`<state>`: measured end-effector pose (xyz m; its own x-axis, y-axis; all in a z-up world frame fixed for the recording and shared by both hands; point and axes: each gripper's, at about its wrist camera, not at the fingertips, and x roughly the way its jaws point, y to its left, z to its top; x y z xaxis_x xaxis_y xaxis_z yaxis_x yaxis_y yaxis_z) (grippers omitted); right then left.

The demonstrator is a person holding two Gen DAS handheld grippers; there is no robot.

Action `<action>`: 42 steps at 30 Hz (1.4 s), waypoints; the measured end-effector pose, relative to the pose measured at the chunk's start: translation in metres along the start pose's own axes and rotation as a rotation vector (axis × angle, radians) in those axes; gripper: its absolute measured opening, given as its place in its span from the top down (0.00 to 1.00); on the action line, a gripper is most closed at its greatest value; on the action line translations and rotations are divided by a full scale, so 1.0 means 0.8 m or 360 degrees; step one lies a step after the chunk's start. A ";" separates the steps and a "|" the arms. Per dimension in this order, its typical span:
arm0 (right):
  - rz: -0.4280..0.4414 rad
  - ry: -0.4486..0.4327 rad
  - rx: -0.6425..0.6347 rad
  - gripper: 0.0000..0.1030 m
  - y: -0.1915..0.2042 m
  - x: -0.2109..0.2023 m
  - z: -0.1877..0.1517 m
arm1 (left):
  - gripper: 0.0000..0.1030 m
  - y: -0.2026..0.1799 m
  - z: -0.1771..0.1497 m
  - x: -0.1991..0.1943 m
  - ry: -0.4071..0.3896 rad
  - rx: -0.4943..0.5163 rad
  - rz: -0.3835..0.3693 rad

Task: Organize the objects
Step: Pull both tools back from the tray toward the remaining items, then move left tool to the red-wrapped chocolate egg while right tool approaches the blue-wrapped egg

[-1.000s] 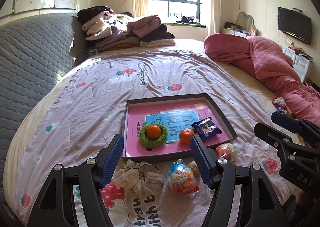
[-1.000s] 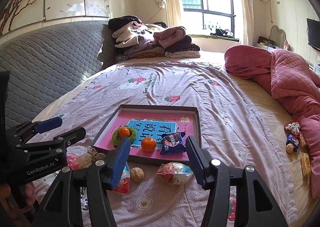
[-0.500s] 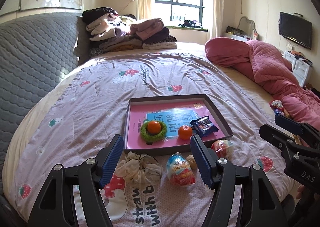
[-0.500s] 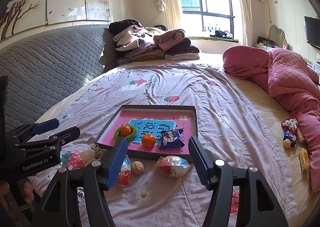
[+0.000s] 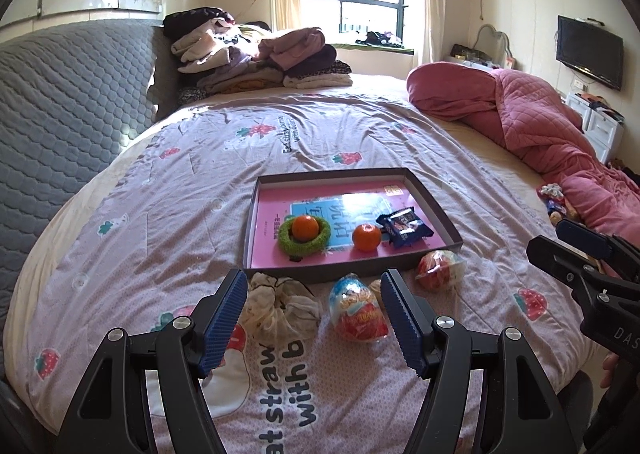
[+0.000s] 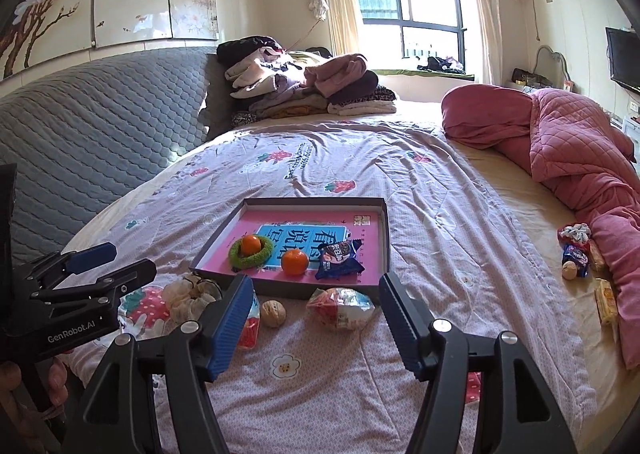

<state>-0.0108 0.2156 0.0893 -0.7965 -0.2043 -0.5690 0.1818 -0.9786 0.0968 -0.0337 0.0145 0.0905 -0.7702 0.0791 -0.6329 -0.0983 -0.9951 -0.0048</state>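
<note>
Both my grippers hover empty over the bed point(image 5: 180, 190). Left gripper point(image 5: 312, 318) has its fingers wide apart; right gripper point(image 6: 314, 324) is opening, nothing between the fingers.

Loose items sit on the sheet at 6 o'clock of the tray point(image 6: 385, 238): cream scrunchie point(image 5: 280, 304), foil egg toy point(image 5: 358, 312), walnut point(image 6: 273, 313), clear snack bag point(image 6: 342, 308). Already in the tray: mandarin in a green ring point(image 5: 304, 232), second mandarin point(image 5: 366, 237), dark biscuit pack point(image 5: 404, 228).

Risks, as I judge them:
- Egg toy and walnut are nearly touching; closing on one can nudge the other, and both are round so they can roll on the soft bedding.
- Foil and snack bag look slick and could squirt out of the fingers.
- The scrunchie is floppy and could snag on the tray's near wall.
- The two grippers are near each other and could clash if both reach at once.
- The loose mandarin may roll if the tray is bumped.

Room: open sheet at 12 o'clock beyond the tray and at 9 o'clock. Pink quilt point(image 6: 580, 158) crowds 3 o'clock, with small clutter beside it. The near bed edge is just below the items.
</note>
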 end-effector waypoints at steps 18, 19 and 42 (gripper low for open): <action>-0.0077 0.0126 -0.0005 0.29 -0.015 0.023 -0.053 | 0.31 -0.018 -0.068 0.032 0.0169 0.0062 -0.0022; -0.0078 0.0128 -0.0002 0.28 -0.016 0.024 -0.055 | 0.31 -0.017 -0.071 0.034 0.0178 0.0058 -0.0018; -0.0128 0.0200 0.0051 0.28 -0.031 0.044 -0.082 | 0.31 -0.017 -0.093 0.046 0.0244 0.0042 -0.0057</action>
<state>-0.0053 0.2341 0.0132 -0.7291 -0.1223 -0.6734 0.1003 -0.9924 0.0716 -0.0138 0.0269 0.0098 -0.6610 0.1028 -0.7433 -0.1423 -0.9898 -0.0103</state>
